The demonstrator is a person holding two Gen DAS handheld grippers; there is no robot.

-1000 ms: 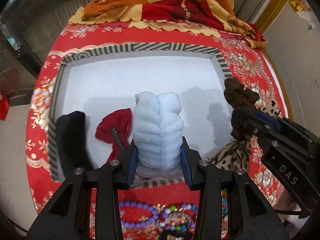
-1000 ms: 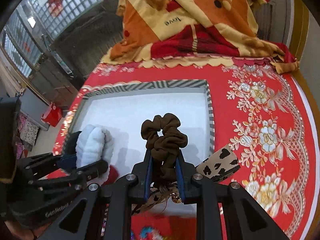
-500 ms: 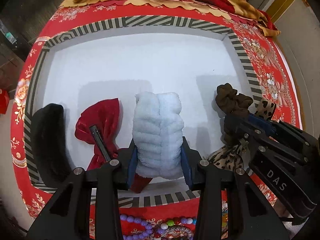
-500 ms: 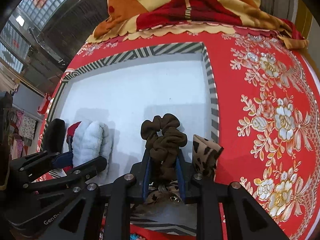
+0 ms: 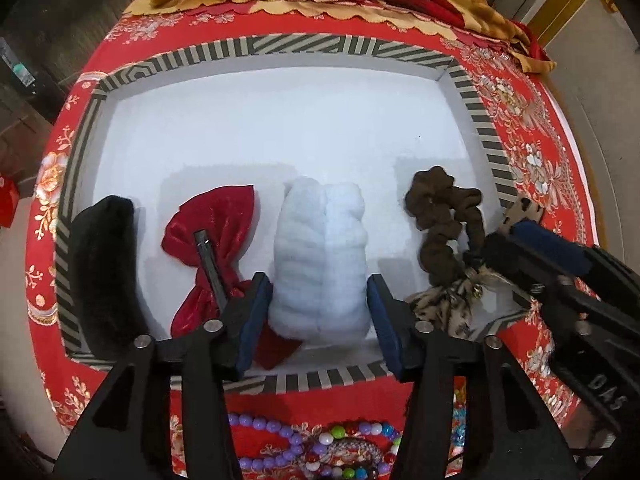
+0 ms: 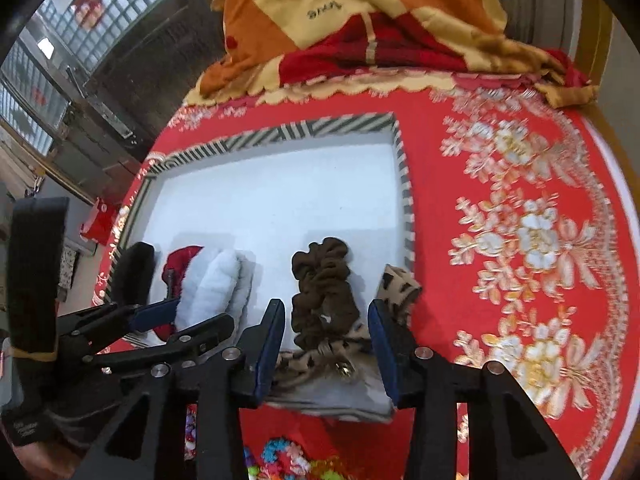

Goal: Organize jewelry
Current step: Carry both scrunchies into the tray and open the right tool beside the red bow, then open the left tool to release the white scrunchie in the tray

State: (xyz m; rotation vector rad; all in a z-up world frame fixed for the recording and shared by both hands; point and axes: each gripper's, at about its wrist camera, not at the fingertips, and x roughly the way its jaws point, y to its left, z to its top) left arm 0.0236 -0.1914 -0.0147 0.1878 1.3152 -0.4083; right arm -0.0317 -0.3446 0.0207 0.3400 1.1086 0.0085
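A striped-rim tray [image 5: 352, 45] with a white floor lies on the red cloth; it also shows in the right wrist view [image 6: 344, 125]. In it lie a black fluffy scrunchie [image 5: 102, 268], a red bow clip [image 5: 216, 236], a pale blue fluffy scrunchie [image 5: 320, 260], a brown scrunchie [image 5: 444, 216] and a leopard bow [image 5: 444, 304]. My left gripper [image 5: 320, 312] is open, its jaws either side of the pale blue scrunchie [image 6: 212, 288]. My right gripper [image 6: 326, 344] is open around the brown scrunchie [image 6: 324, 284], which lies on the leopard bow [image 6: 396, 284].
Bead bracelets [image 5: 320, 448] lie on the red floral cloth [image 6: 520, 240] just in front of the tray. A folded orange and red blanket [image 6: 380, 20] lies behind the tray. The table's right edge runs close by.
Both grippers have opened: the left let go of the pale blue scrunchie, the right let go of the brown scrunchie. Both scrunchies now rest in the tray.
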